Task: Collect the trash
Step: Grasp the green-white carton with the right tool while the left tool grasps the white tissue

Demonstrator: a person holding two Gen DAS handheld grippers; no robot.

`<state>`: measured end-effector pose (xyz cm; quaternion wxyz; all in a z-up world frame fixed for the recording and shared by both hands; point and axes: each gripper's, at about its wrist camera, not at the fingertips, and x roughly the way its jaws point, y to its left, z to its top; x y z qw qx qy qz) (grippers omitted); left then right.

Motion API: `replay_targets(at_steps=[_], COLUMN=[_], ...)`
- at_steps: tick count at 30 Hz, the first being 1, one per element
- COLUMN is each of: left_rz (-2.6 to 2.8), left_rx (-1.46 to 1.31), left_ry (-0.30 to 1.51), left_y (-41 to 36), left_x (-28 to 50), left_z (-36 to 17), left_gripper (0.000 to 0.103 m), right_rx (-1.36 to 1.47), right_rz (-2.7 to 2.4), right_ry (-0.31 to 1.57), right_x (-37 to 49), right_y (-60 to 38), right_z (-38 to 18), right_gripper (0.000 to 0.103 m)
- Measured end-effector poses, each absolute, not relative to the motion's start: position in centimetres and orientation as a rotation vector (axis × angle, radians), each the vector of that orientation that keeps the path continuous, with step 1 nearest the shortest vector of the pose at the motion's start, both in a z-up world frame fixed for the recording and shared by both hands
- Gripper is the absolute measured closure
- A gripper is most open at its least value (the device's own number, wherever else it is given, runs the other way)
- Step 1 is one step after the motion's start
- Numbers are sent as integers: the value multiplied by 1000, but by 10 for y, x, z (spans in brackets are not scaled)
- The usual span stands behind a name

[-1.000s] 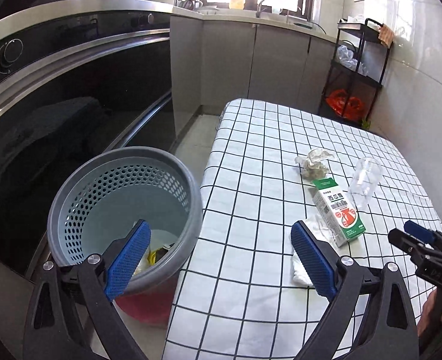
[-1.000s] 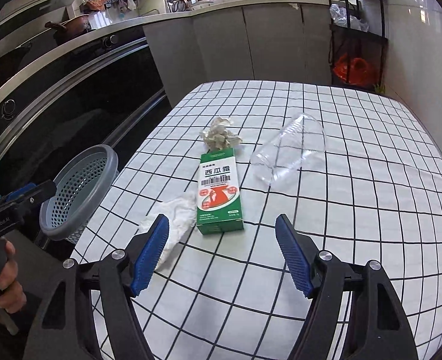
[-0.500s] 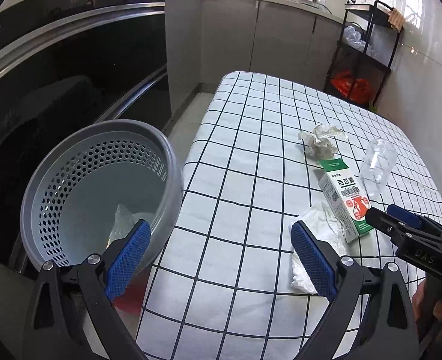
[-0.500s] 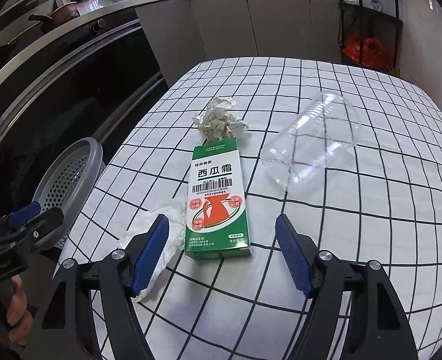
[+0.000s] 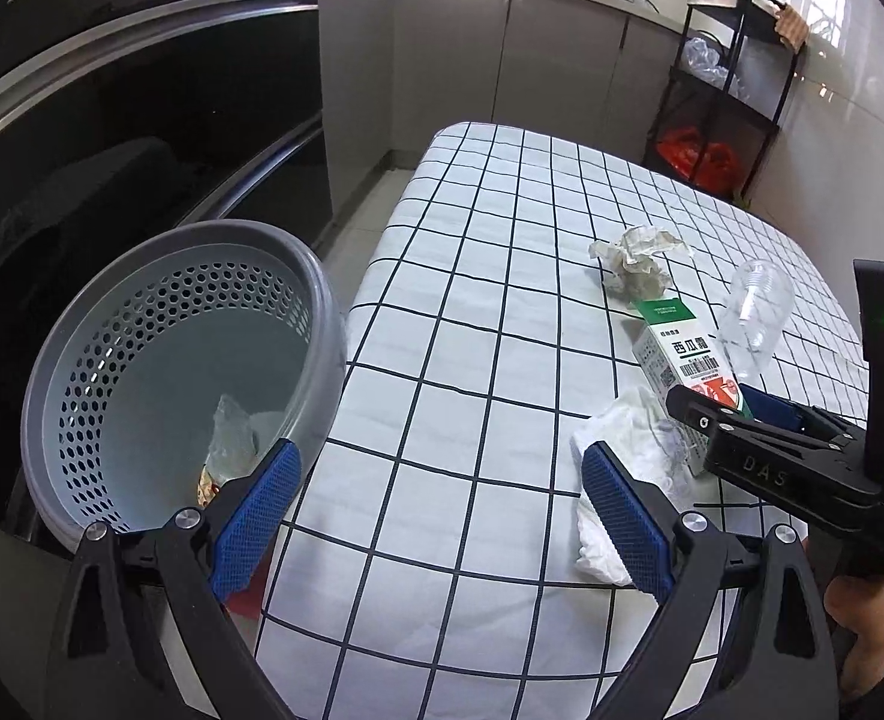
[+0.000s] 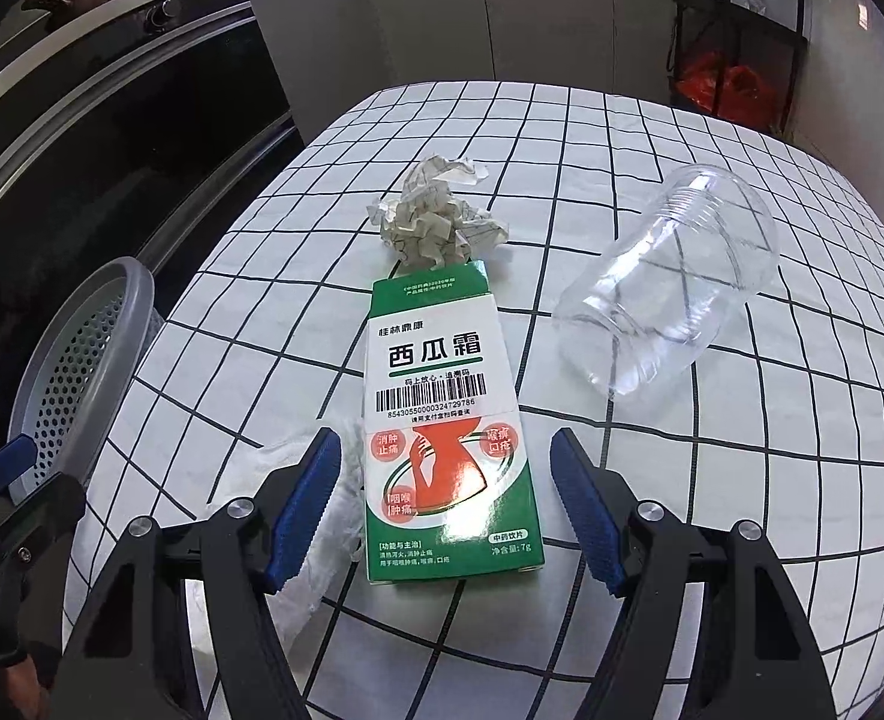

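Observation:
A green and white medicine box (image 6: 445,432) (image 5: 679,360) lies flat on the checked tablecloth (image 6: 652,480). My right gripper (image 6: 445,492) stands open just above its near end, one pad on each side, neither touching it. A white tissue (image 6: 316,516) (image 5: 628,468) lies crumpled to the box's left. Beyond the box sits a ball of crumpled paper (image 6: 436,222) (image 5: 637,261), and a clear plastic jar (image 6: 664,306) (image 5: 754,318) lies on its side to the right. My left gripper (image 5: 436,516) is open and empty over the table's near left edge. The grey perforated bin (image 5: 172,384) (image 6: 76,360) beside the table holds some trash.
Dark glass-fronted cabinets (image 5: 142,150) run along the left. A black rack (image 5: 724,90) with a red bag stands at the table's far end against the tiled wall. A hand (image 5: 862,612) grips the right tool's handle at the lower right of the left wrist view.
My right gripper has come forward and down onto the medicine box, which now fills the space between its pads. The left gripper sank a little toward the bin and table edge, then held still.

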<state>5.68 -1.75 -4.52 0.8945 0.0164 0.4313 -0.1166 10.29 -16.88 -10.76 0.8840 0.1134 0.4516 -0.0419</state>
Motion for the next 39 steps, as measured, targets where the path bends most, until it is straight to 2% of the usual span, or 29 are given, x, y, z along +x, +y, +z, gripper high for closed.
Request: replay_targets(at_steps=[1,3,4,11,22,33,35,37,38,39], left_rz=[-242,-243,-244,-263,-365,-393,-392,-393,-392,-396], left_rx=[36,40,42,42,91,177,188,201,208,208], left_ry=[893,891,891,878,876,922,924,936,945,954], left_y=[-18,-18,-18,-19,-52,-102,-108,-112,-114,-115], left_x=[56,55,55,50,37,39,39,40,40,42], left_z=[-45,-45,-46,-44,-51,-80,-84,-88,-91,-93], left_gripper=[10,10,10,10,10,10,13,29,33,43], right_rx=[239,240,239,257,340,368,368,369,369,369], right_rz=[-89,-92,-92,-79,-89,-105,-102,-98,-97,-95], right_ry=[942,948,953,891,743,724,723,721,720,719], right_x=[104,104,105,92,36,21,21,19,18,17], right_y=[-169,-169,-169,-172,-202,-222,-222,-222,-223,-223], right_z=[-109,-111,-111,-98,-47,-40,-39,-38,-39,-38], right_gripper=[34,48,51,51,51,51,51,51,51,51])
